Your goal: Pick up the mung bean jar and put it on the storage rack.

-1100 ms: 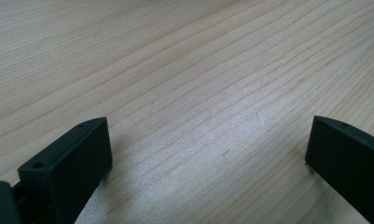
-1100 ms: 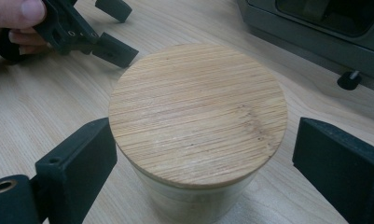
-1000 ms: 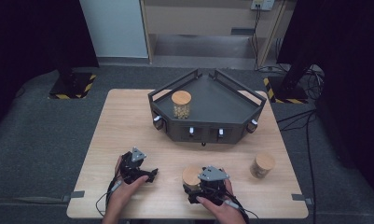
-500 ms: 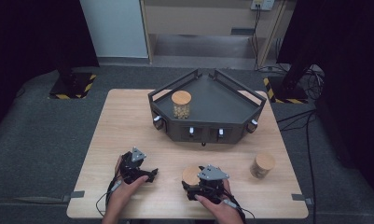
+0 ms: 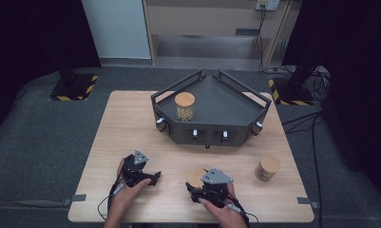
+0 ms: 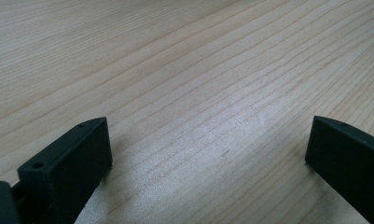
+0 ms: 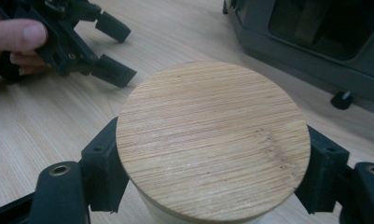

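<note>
Right gripper view first: the right tool has its two black jaws closing in on the near jar, one jaw on each flank just under the round bamboo lid, and they have just been squeezing shut onto it. That jar stands on the counter close to the near edge, right of the middle in the high view, with the right tool tucked in behind it and the person's hand wrapped round the handle.

Off to the left, the left tool sits low over bare wood, well apart from the jar; the left gripper view has its jaws spread wide with only wood grain between them, nothing pinched.

What's around? A second jar with the same wooden lid stands to the right of the held one, clear of it, near the counter's right edge. Farther back sits the dark angular tray with its raised rails, a third jar standing inside at its left corner. Small knobs line the tray's front wall. Open wood lies between the gripped jar and that front wall, with no object in the gap
</note>
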